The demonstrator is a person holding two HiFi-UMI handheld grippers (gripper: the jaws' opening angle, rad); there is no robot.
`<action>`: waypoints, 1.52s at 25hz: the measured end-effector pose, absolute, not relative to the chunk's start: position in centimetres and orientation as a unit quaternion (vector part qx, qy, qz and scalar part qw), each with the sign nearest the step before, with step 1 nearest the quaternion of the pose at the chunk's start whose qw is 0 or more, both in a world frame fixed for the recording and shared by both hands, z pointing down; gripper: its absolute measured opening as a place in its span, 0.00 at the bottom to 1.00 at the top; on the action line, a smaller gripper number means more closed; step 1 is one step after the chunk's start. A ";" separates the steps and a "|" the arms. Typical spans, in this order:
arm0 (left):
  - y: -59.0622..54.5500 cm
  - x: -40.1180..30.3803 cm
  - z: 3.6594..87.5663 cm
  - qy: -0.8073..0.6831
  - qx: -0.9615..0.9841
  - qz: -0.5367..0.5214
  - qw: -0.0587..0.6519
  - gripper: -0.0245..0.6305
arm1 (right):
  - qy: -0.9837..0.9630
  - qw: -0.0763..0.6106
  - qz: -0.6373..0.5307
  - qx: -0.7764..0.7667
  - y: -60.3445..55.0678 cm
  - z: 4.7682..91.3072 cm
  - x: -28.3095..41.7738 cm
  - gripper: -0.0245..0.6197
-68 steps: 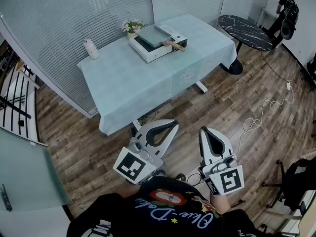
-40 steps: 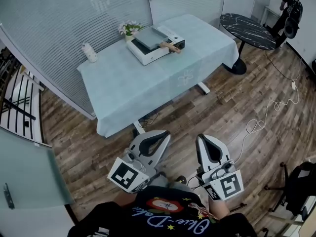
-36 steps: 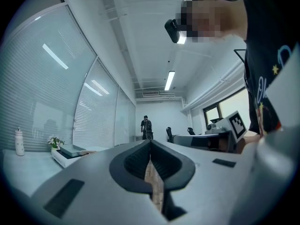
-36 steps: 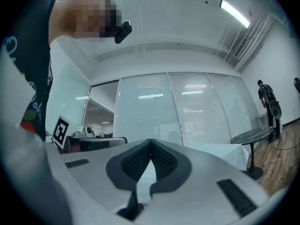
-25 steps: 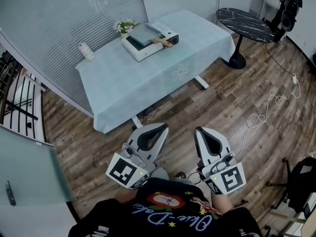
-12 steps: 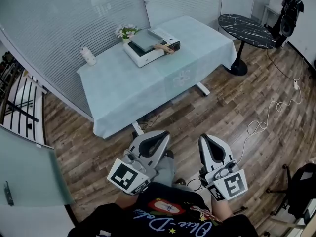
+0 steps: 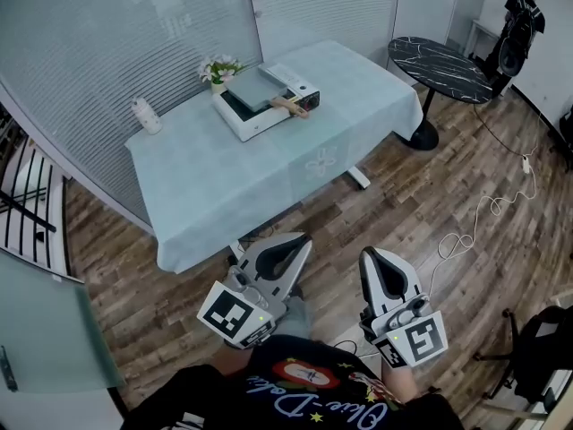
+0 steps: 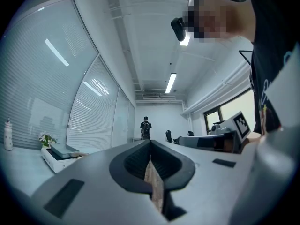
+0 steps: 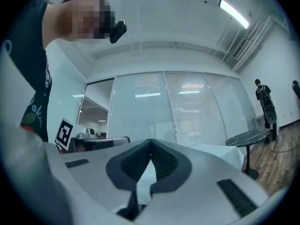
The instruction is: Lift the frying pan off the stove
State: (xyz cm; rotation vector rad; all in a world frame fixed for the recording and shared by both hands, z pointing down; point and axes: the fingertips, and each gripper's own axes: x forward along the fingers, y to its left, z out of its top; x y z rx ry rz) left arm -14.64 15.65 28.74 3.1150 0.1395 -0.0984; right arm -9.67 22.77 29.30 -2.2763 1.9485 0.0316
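A square grey frying pan (image 7: 253, 85) with a wooden handle (image 7: 291, 107) rests on a white stove (image 7: 261, 120) at the far side of the blue-clothed table (image 7: 224, 177). In the left gripper view the pan (image 8: 62, 149) and stove (image 8: 55, 159) show small at the lower left. Both grippers are held low, close to my body and well short of the table. My left gripper (image 7: 304, 238) (image 8: 150, 142) is shut and empty. Beside it, my right gripper (image 7: 367, 254) (image 9: 151, 142) is also shut with nothing in it.
A flower pot (image 7: 218, 68) stands behind the stove and a white bottle (image 7: 143, 115) at the table's left end. A black round table (image 7: 443, 61) and a person (image 7: 515, 38) are at the far right. A cable (image 7: 488, 209) lies on the wooden floor.
The table with the stove has drifted slightly left in the head view as I moved. Both grippers stayed shut, low and near my body.
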 end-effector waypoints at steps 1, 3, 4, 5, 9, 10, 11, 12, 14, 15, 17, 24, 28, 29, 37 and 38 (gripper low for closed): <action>15.1 -14.2 28.7 0.047 0.998 -0.031 0.011 0.04 | 0.646 0.068 0.010 -0.760 22.2 29.3 -9.2 0.04; 14.1 -13.5 28.7 0.052 0.998 -0.033 0.014 0.04 | 0.640 0.060 0.005 -0.766 21.0 29.5 -8.2 0.04; 13.6 -13.1 28.6 0.053 0.998 -0.035 0.018 0.04 | 0.638 0.059 0.002 -0.768 20.5 29.6 -7.7 0.04; 13.1 -12.7 28.5 0.054 0.998 -0.036 0.023 0.04 | 0.638 0.059 -0.002 -0.768 20.1 29.6 -7.3 0.04; 11.0 -11.5 29.0 0.046 0.998 -0.029 0.028 0.04 | 0.642 0.062 -0.012 -0.764 18.1 30.2 -5.9 0.04; 10.6 -11.4 29.4 0.043 0.998 -0.024 0.028 0.04 | 0.642 0.064 -0.018 -0.764 17.7 30.6 -5.5 0.04; 10.2 -11.2 29.8 0.040 0.999 -0.018 0.028 0.04 | 0.643 0.066 -0.024 -0.763 17.2 30.9 -5.2 0.04; 9.7 -11.0 30.3 0.038 0.999 -0.013 0.029 0.04 | 0.645 0.066 -0.029 -0.760 16.7 31.2 -4.9 0.04; 8.7 -10.6 30.9 0.036 0.999 -0.006 0.031 0.04 | 0.654 0.062 -0.034 -0.754 15.4 31.6 -4.6 0.04; 8.2 -10.4 31.1 0.034 0.999 -0.005 0.031 0.04 | 0.657 0.058 -0.034 -0.751 14.8 31.8 -4.4 0.04; 7.2 -10.0 31.3 0.031 0.999 -0.005 0.030 0.04 | 0.658 0.054 -0.034 -0.750 13.8 32.0 -3.9 0.04; 4.6 -8.9 32.6 0.018 0.999 0.004 0.041 0.05 | 0.652 0.061 -0.053 -0.754 12.1 33.2 -2.3 0.04; 3.3 -7.9 33.4 0.018 0.999 0.008 0.046 0.05 | 0.649 0.062 -0.063 -0.756 10.9 34.0 -1.3 0.04; 3.0 -7.6 33.5 0.018 0.999 0.008 0.046 0.05 | 0.649 0.060 -0.064 -0.756 10.6 34.2 -1.1 0.04; 0.5 -6.5 33.1 0.019 0.999 0.001 0.044 0.05 | 0.652 0.055 -0.061 -0.754 8.0 33.4 -0.2 0.04; 0.1 -6.3 32.8 0.020 0.999 -0.001 0.043 0.05 | 0.652 0.054 -0.059 -0.754 7.6 33.1 0.0 0.04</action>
